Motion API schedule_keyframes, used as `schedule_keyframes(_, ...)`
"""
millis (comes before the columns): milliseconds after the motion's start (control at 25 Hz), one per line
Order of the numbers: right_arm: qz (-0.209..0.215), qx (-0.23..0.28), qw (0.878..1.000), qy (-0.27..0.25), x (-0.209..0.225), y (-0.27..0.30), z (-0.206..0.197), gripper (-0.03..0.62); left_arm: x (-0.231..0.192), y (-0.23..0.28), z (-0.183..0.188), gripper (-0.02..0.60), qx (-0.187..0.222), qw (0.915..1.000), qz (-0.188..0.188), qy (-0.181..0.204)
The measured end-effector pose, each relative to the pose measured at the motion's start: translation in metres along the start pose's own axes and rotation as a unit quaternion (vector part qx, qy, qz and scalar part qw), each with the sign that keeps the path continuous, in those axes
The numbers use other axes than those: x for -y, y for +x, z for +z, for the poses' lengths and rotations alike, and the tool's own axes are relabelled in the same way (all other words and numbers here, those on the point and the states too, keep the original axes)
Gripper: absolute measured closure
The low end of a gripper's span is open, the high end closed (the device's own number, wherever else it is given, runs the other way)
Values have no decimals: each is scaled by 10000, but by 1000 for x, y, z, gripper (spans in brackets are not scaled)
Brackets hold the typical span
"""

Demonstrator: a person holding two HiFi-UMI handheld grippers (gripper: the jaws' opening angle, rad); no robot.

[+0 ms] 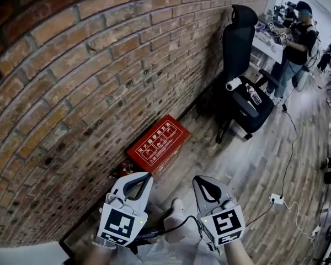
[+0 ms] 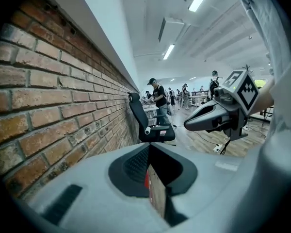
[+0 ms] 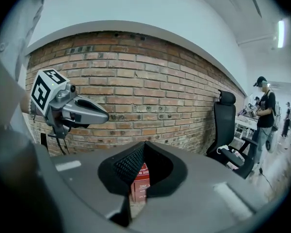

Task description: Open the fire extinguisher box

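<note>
The red fire extinguisher box (image 1: pixel 158 142) lies on the wooden floor against the brick wall, lid closed, white print on top. Both grippers hang side by side short of its near end, touching nothing. My left gripper (image 1: pixel 149 175) has its jaws together with nothing held. My right gripper (image 1: pixel 197 178) is likewise shut and empty. In the left gripper view a sliver of the box (image 2: pixel 147 181) shows through the gap behind the closed tips (image 2: pixel 149 145). The right gripper view shows the box (image 3: pixel 142 178) the same way, below its closed tips (image 3: pixel 144 143).
The brick wall (image 1: pixel 71 93) runs along the left. A black office chair (image 1: pixel 240 87) stands beyond the box with a white roll (image 1: pixel 233 84) on its seat. A person (image 1: pixel 295 43) stands at a desk at the far right. A white power strip (image 1: pixel 276 199) and cable lie on the floor.
</note>
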State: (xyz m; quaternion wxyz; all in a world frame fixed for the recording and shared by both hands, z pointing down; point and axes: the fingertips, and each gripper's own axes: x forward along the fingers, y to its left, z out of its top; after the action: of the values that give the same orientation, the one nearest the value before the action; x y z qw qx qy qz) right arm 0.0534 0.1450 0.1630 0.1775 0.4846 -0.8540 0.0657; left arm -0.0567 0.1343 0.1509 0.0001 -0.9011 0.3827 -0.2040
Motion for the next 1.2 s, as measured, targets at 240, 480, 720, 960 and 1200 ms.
schedule_keyframes(240,376,-96,9992,-35,52,26,-2,589,-8,48,15,577,-105,9994,286,-154)
schedule_keyframes(480,736,-180,9971,-116,87,48,-7,589,-14,83,22,577,-220,9973,610,-345)
schedule_keyframes(720,1026,-318,9942,-26,101,63,-22,589,-9,105,18,577,-378,9959,692,-438)
schedule_keyframes(960,1208,-490,9914,119,101,80,-38,589,-8,119,5,577,-414,9954,648,-579)
schedule_keyframes(1200,1306,-682,9889,168,96,100,-55,589,-13,131,-24,577,-639,9931,602,-782)
